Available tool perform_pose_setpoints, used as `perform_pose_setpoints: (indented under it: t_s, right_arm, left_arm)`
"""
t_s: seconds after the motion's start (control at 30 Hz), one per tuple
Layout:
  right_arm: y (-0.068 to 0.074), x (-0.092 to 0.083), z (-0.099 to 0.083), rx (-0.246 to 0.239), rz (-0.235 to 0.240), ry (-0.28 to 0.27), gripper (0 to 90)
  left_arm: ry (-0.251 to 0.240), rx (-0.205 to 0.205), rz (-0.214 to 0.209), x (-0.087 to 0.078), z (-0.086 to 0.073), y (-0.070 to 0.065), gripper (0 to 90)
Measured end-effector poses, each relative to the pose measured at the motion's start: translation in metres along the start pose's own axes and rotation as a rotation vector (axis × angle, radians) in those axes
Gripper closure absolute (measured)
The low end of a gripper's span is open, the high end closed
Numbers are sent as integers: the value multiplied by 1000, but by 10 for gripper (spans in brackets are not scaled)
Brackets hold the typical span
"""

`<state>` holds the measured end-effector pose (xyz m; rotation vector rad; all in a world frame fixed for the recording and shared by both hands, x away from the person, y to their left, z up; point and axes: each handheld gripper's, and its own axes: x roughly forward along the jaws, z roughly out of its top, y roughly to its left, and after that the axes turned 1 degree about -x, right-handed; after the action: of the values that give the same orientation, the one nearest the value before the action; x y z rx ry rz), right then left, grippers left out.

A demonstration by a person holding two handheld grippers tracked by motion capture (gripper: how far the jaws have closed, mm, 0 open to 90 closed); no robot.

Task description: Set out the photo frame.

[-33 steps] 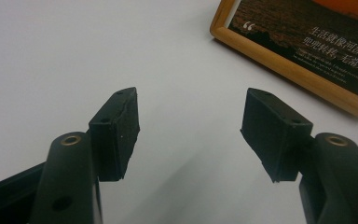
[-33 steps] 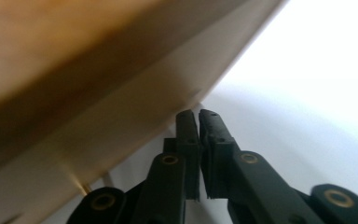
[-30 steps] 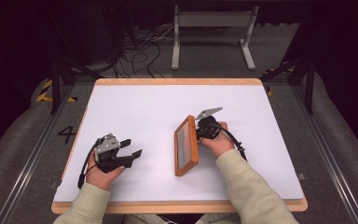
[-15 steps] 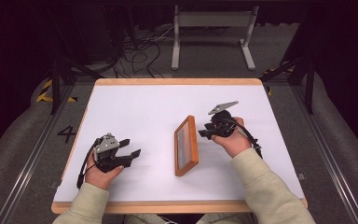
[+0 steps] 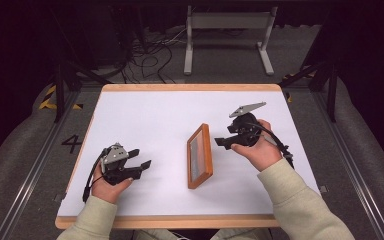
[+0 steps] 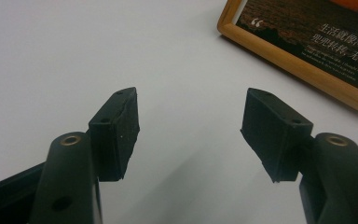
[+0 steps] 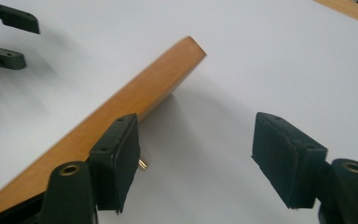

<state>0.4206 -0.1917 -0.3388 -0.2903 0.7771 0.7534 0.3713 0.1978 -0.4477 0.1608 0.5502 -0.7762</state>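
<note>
1. While both forearms reach in from the near edge, a wooden picture frame (image 5: pixel 199 156) lies near the middle of the white surface (image 5: pixel 150 115), its long side running roughly from near to far.
2. From the high view, the frame's glass face looks grey inside an orange-brown border.
3. From the left gripper view, the frame (image 6: pixel 307 42) sits at upper right, and its dark print carries light lettering too small to read.
4. From the right gripper view, the frame's outer wooden edge (image 7: pixel 121 116) runs diagonally, with a small brass-coloured peg (image 7: pixel 143 164) showing close behind the near jaw.
5. Left tongs (image 5: pixel 142 158), held in the left hand (image 5: pixel 107 182), rest toward the near left of the surface, well apart from the frame; their jaws stand spread with bare surface between them (image 6: pixel 189 126).
6. Right tongs (image 5: pixel 222 141), held in the right hand (image 5: pixel 260 147), sit just beside the frame's right side, pointing toward it; their jaws gape wide and clasp nothing (image 7: pixel 196 154).
7. Beyond the surface, cables (image 5: pixel 150 55) lie on the floor beside a grey metal stand (image 5: pixel 227 35).
</note>
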Motion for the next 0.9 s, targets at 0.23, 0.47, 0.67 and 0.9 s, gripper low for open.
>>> perform_pose_setpoints:
  t_s: [0.23, 0.47, 0.67, 0.9]
  right_arm:
    - [20, -1, 8, -4, 61, 2, 240]
    - [32, 14, 11, 33, 97, 29, 173]
    - [35, 33, 11, 75, 117, 75, 163]
    - [38, 51, 12, 119, 121, 131, 170]
  left_arm:
    - [-2, 1, 0, 0, 0, 0, 369]
    - [-1, 4, -2, 0, 0, 0, 368]
    - [2, 4, -3, 1, 0, 0, 367]
    - [1, 4, 0, 1, 0, -1, 367]
